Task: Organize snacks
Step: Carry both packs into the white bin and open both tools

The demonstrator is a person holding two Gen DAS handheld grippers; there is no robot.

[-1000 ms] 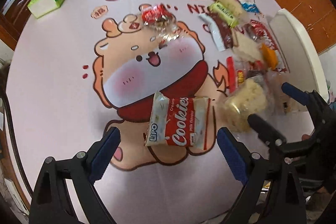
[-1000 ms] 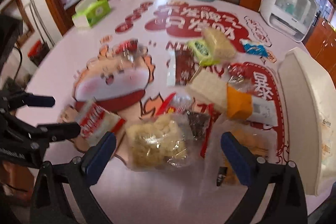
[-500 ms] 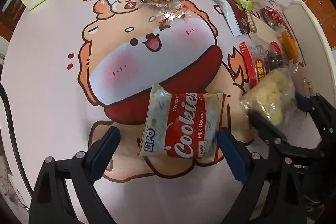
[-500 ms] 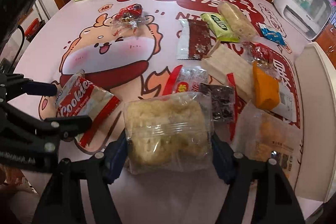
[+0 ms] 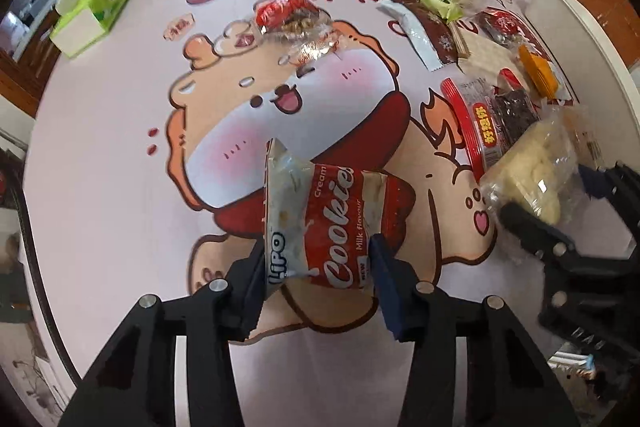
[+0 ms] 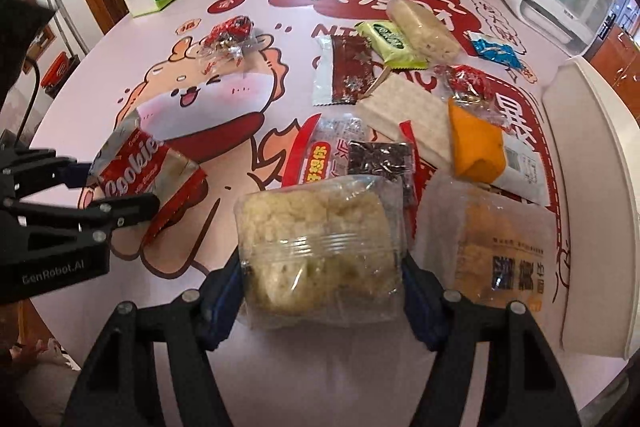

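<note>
While the left gripper (image 5: 318,269) pinched the cookie packet (image 5: 328,223) between its fingers, the right gripper (image 6: 322,291) clamped the puffed-rice bag (image 6: 320,247) likewise

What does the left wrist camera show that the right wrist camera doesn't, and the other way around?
Only the left wrist view shows the left gripper from behind, its jaws shut on the cookie pack.

Only the right wrist view shows the right gripper from behind, shut on the clear bag of puffed snacks, plus the orange-printed packet beside it.

Both show the two held packs, the green tissue box, the white tray and the loose snacks.
</note>
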